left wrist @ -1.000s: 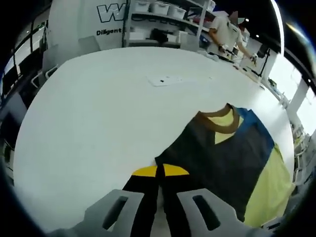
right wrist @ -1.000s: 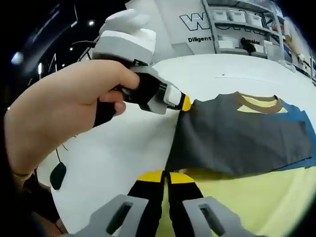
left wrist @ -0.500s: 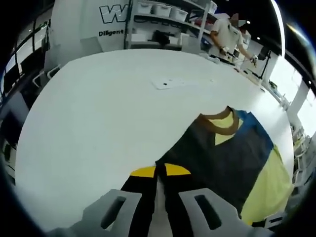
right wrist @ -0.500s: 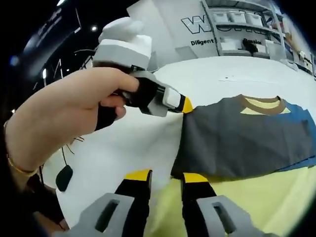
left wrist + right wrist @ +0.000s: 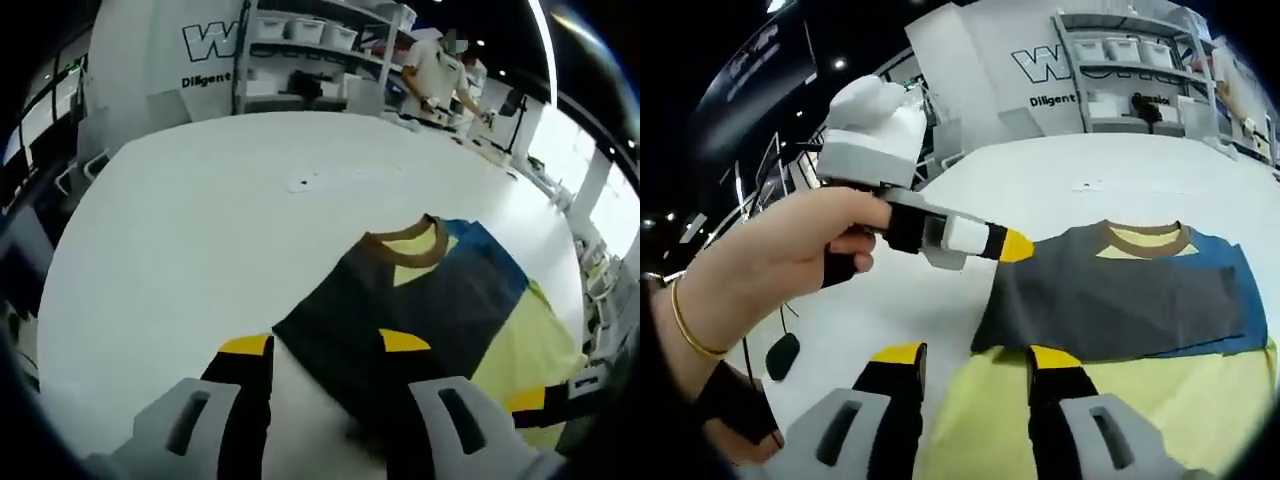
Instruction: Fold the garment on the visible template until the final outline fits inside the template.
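Both grippers have just let go. A second ago the left gripper (image 5: 325,345) and the right gripper (image 5: 977,355) each had their yellow-tipped fingers pressed together at an edge of the garment (image 5: 1130,300); half a second ago the right one was already apart, and now we see both pairs spread wide, with nothing between them. In the right gripper view the left gripper sits at the garment's left edge, held by a hand (image 5: 770,260).

We judge from this that one fold is laid down — the dark grey panel lies flat over the yellow body, collar (image 5: 405,245) up, on the white table (image 5: 200,220). The next step is probably a new grasp for another fold; we cannot make out a template outline.

On the white wall behind we read a big "W" (image 5: 205,40) and below it "Diligent" (image 5: 1058,100), both cut off.
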Motion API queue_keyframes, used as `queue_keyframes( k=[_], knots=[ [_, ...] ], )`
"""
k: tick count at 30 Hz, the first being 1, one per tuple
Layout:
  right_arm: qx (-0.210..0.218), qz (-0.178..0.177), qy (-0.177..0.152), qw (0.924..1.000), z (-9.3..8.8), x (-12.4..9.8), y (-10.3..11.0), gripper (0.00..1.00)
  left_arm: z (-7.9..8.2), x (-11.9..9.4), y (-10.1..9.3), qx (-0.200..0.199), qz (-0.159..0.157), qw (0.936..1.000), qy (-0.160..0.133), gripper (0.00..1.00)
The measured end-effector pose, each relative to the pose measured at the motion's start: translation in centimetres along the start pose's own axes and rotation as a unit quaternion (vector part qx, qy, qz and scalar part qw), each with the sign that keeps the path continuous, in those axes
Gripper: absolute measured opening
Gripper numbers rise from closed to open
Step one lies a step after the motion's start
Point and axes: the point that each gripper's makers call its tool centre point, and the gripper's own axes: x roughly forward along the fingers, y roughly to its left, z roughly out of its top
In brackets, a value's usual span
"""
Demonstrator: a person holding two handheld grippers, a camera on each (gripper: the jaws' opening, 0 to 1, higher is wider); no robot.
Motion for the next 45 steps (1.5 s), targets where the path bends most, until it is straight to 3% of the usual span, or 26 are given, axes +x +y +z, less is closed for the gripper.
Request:
queue_keyframes(
  k=[8, 12, 15, 21, 33, 37, 40, 43, 44, 45],
  knots=[
    [0.0, -0.021, -0.009, 0.9997, 0.3, -2.3, -2.3, 0.37, -3.2, -0.3, -0.6, 0.034, 0.01, 0.9986, 0.039, 0.38],
    [0.0, -0.026, -0.01, 0.9996, 0.5, -2.9, -3.1, 0.38, -3.7, -0.6, -0.8, 0.035, 0.012, 0.9985, 0.041, 0.37],
    [-0.001, -0.044, -0.023, 0.9988, 1.3, -4.2, -5.1, 0.41, -5.3, -0.7, -0.8, 0.048, 0.015, 0.997, 0.059, 0.36],
    [-0.005, -0.063, -0.021, 0.9978, 1.3, -6.6, -8.4, 0.47, -6.0, -1.4, -1.5, 0.052, 0.015, 0.9968, 0.059, 0.35],
    [-0.009, -0.064, -0.01, 0.9979, 0.8, -8.6, -10.0, 0.55, -7.0, -2.3, -1.7, 0.046, 0.026, 0.9968, 0.06, 0.35],
    [-0.015, -0.064, -0.006, 0.9978, 0.6, -9.0, -10.3, 0.62, -7.2, -2.5, -1.7, 0.042, 0.027, 0.9969, 0.061, 0.4],
    [-0.016, -0.065, -0.003, 0.9978, 0.6, -9.3, -10.6, 0.65, -7.3, -2.6, -1.8, 0.042, 0.027, 0.9969, 0.061, 0.49],
    [-0.032, -0.055, -0.001, 0.998, 0.9, -11.5, -11.6, 0.71, -8.2, -3.9, -2.6, 0.012, 0.019, 0.9988, 0.044, 0.53],
    [-0.037, -0.046, -0.005, 0.9982, 1.1, -12.0, -11.8, 0.72, -7.2, -4.3, -3.5, -0.001, 0.002, 1.0, 0.004, 0.54],
    [-0.04, -0.042, -0.007, 0.9983, 1.2, -12.6, -11.9, 0.72, -7.0, -5.0, -3.9, 0.003, -0.005, 1.0, -0.007, 0.56]
  ],
)
